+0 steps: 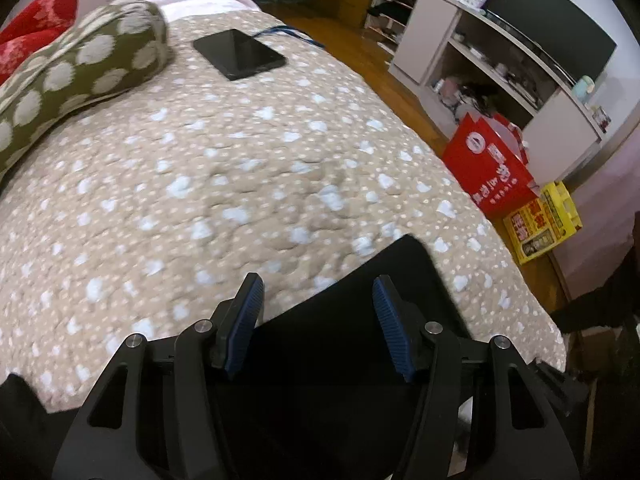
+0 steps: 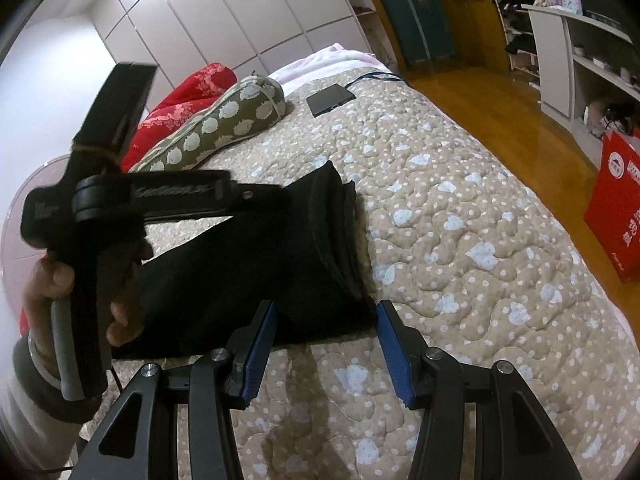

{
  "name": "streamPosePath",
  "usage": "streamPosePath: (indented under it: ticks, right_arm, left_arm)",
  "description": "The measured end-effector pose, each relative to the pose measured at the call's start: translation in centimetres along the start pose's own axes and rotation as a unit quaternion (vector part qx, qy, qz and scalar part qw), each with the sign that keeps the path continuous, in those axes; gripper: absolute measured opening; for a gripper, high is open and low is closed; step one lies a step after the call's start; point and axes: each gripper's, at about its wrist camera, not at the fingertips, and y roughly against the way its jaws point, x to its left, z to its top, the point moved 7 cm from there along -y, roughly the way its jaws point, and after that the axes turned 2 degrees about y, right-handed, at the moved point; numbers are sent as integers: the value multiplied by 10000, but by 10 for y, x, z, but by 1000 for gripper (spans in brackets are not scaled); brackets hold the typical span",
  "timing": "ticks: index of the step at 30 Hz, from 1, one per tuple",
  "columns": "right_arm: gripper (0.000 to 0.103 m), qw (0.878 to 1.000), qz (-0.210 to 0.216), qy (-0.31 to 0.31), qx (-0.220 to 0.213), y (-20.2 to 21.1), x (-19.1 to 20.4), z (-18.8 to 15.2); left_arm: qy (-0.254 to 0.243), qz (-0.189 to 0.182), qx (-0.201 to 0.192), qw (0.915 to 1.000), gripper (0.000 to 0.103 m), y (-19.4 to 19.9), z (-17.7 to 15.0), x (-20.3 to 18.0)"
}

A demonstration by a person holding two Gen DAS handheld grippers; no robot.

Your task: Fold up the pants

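Note:
The black pants [image 2: 280, 264] lie folded into a thick stack on the beige quilted bedspread [image 2: 460, 240], layered edges to the right. My right gripper [image 2: 326, 308] stands open, and the stack's near edge lies just beyond and between its blue pads [image 2: 260, 348], with no contact. A hand [image 2: 44, 292] holds the left tool's body [image 2: 172, 194] over the stack's far left part. In the left wrist view my left gripper [image 1: 318, 284] is open above the pants [image 1: 352, 280], whose corner shows between the pads [image 1: 244, 320], apart from them.
A green spotted bolster [image 1: 84, 68] and a red pillow [image 1: 36, 20] lie at the bed's far left. A black tablet [image 1: 240, 54] rests on the bedspread [image 1: 200, 168]. On the wooden floor [image 2: 500, 92] to the right stand a red bag [image 1: 488, 168], a yellow box [image 1: 544, 220] and white shelves [image 1: 480, 52].

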Motion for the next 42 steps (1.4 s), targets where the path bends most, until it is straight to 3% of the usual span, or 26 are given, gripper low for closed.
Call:
streamPosePath:
  ticks: [6, 7, 9, 10, 13, 15, 16, 17, 19, 20, 21, 26, 30, 34, 38, 42]
  right_arm:
    - [51, 9999, 128, -78, -76, -2, -2, -2]
    - [51, 9998, 150, -103, -86, -2, -3, -2]
    - [52, 9997, 178, -141, -102, -3, -4, -2]
    - [53, 9996, 194, -150, -117, -3, -4, -2]
    - [53, 9994, 234, -185, -185, -6, -3, -2]
    - [55, 9992, 256, -191, -224, -9, -1, 1]
    - [52, 9991, 303, -186, -245, -10, 0, 2]
    - [48, 9988, 363, -189, -254, -12, 2, 2]
    - [20, 9987, 408, -200, -249, -16, 4, 4]
    - [16, 9982, 510, -212, -236, -18, 7, 5]
    - [15, 9978, 571, -217, -245, -19, 11, 6]
    - [14, 9964, 657, 150, -510, -4, 44, 28]
    - [13, 9898, 995, 668, -768, 14, 96, 50]
    - [13, 9775, 1502, 1279, -745, 15, 164, 54]
    - [13, 9628, 2001, 1787, -326, -12, 229, 30]
    - [18, 9523, 2354, 1893, 433, -69, 271, -10]
  left_arm:
    - [-269, -52, 117, 9996, 57, -19, 7, -23]
    - [-267, -60, 116, 9996, 61, -21, 9, -23]
    - [-282, -253, 164, 9991, 81, -23, 10, -29]
    - [-316, -329, 205, 9987, 83, -24, 9, -33]
    - [-814, 60, 227, 9964, 84, -33, 2, -43]
    - [-931, 118, 109, 9955, 83, -34, -1, -46]
    - [-902, 96, 72, 9959, 80, -33, -1, -44]
    - [-854, 58, 46, 9963, 70, -32, -1, -43]
    - [-716, -135, 17, 9973, 55, -24, 0, -37]
    - [-682, -244, 31, 9974, 40, -21, 0, -36]
    - [-654, -386, 58, 9971, 33, -16, 1, -34]
    - [-437, -607, -405, 9964, 32, 42, 14, -21]
    - [-201, -420, -889, 9950, 32, 109, 18, 14]
    - [303, -42, -1156, 9928, 32, 158, -8, 83]
    - [1055, 590, -1167, 9858, 32, 183, -60, 164]
    - [1772, 848, -694, 9781, 32, 171, -114, 217]
